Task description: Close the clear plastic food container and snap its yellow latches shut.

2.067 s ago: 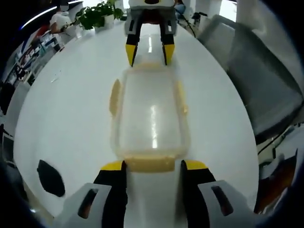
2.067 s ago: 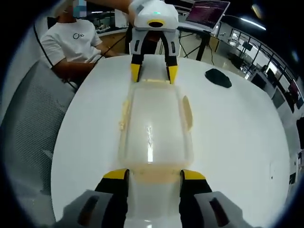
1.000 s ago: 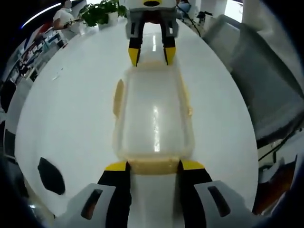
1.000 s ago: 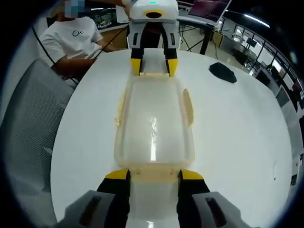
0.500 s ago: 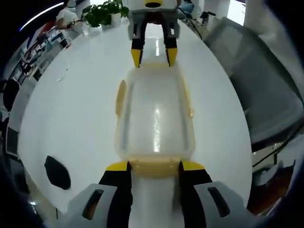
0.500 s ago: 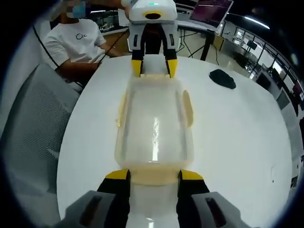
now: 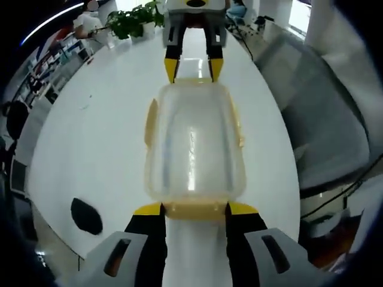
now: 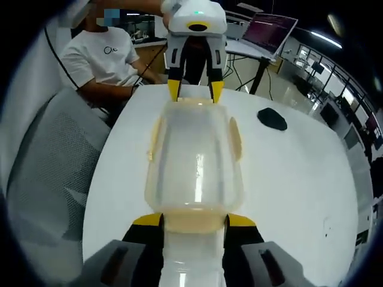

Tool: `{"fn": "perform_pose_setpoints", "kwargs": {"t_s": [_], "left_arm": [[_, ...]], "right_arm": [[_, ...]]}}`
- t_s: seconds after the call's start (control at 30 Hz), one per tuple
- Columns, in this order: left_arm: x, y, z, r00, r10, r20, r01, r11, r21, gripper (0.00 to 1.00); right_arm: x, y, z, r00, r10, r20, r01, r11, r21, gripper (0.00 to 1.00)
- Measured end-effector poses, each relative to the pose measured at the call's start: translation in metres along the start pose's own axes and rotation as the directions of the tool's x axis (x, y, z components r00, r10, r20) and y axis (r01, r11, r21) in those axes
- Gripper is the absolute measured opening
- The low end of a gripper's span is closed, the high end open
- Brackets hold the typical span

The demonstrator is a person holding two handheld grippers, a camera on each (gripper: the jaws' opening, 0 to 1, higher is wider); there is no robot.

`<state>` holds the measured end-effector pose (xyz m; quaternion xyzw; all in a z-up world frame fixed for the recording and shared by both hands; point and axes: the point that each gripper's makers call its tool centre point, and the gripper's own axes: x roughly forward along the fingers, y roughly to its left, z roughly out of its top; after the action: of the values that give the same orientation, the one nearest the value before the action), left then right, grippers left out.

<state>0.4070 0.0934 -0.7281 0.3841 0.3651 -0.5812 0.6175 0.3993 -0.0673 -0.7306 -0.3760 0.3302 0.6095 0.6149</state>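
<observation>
Clear plastic food container (image 7: 194, 140) sits lengthwise between the two grippers over the white table (image 7: 90, 137); long axis runs straight from one gripper to the other, one short end toward each. In the left gripper view, the left gripper (image 7: 194, 208) has its yellow-tipped jaws spread to either side of the near yellow end latch (image 7: 194, 210), tips right beside the latch corners; whether they actually press it, can't tell. The right gripper (image 7: 194, 67) comes in from the far end in that view, jaws also apart, straddling the far short end of the container. Right gripper view mirrors this: right gripper (image 8: 193, 220) jaws parted around the near end latch (image 8: 192, 222), container (image 8: 194, 158) stretching away, left gripper (image 8: 194, 91) at the far end with its tips bracketing that end. Neither pair is closed onto anything; both stand about latch-width apart. Lid looks seated on the body. Side latches: one yellow side latch (image 7: 150, 121) on the left flank in the left gripper view sticks outward, flared away from the wall; the opposite side latch (image 7: 236, 128) lies closer to the wall. Black mouse-like object (image 8: 272, 119) lies on the table well apart from the container. A person in a white t-shirt (image 8: 105, 57) sits past the table edge beside a grey mesh chair (image 8: 51, 173). Potted plant (image 7: 128, 21) beyond the far table edge in the left gripper view.
</observation>
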Motion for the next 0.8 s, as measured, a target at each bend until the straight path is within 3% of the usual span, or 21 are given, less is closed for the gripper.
{"fn": "perform_pose_setpoints", "kwargs": {"t_s": [0.5, 0.8], "left_arm": [[-0.032, -0.011, 0.041, 1.0, -0.014, -0.015, 0.014, 1.0, 0.007, 0.36], [-0.033, -0.017, 0.067, 0.999, -0.006, -0.035, 0.007, 1.0, 0.022, 0.36]], "right_arm": [[-0.047, 0.01, 0.0, 1.0, -0.005, 0.013, 0.005, 1.0, 0.001, 0.37], [-0.07, 0.014, -0.013, 1.0, 0.0, 0.001, 0.0, 1.0, -0.004, 0.36]]}}
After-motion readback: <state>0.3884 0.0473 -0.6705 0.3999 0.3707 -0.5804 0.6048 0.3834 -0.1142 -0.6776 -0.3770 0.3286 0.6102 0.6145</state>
